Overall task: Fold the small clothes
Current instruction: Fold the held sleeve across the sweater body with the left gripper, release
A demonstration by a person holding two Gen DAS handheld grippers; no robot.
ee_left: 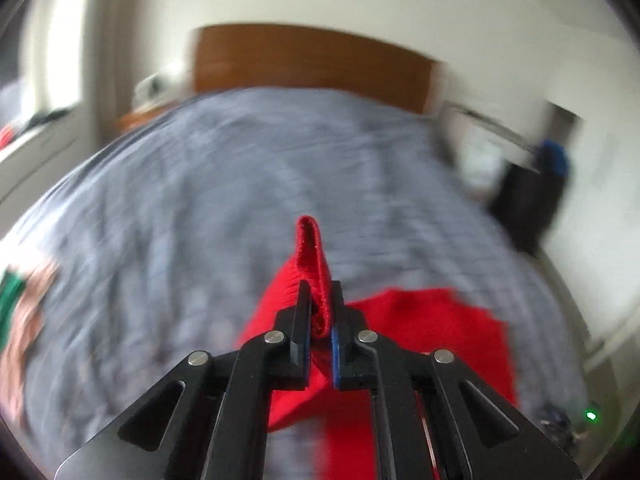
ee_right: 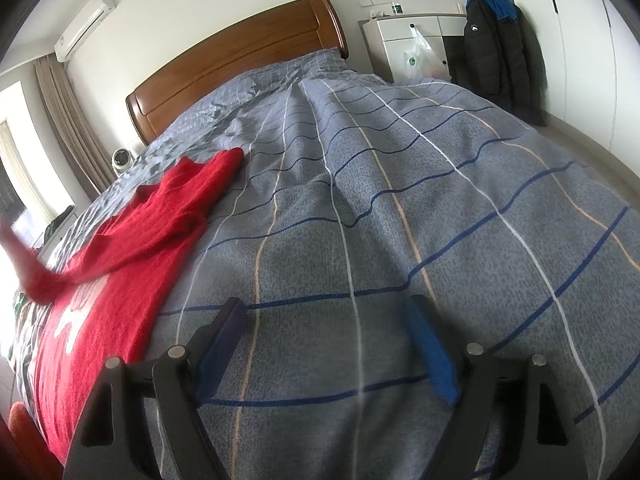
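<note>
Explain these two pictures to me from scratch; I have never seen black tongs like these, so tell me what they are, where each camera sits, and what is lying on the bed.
There is no robot here. A person holds a pair of two-finger tongs in each hand, and a wide-angle camera on each looks forward along its fingers, which bends the room.

The left wrist view is blurred. The left tongs are shut on a folded edge of a red sweater, lifting it off the grey checked bedcover.

The right wrist view is sharp. The right tongs are open, holding nothing, above the bedcover. To their left lies the same sweater, one sleeve stretched toward the wooden headboard. A dark jacket hangs beside a white cabinet.
</note>
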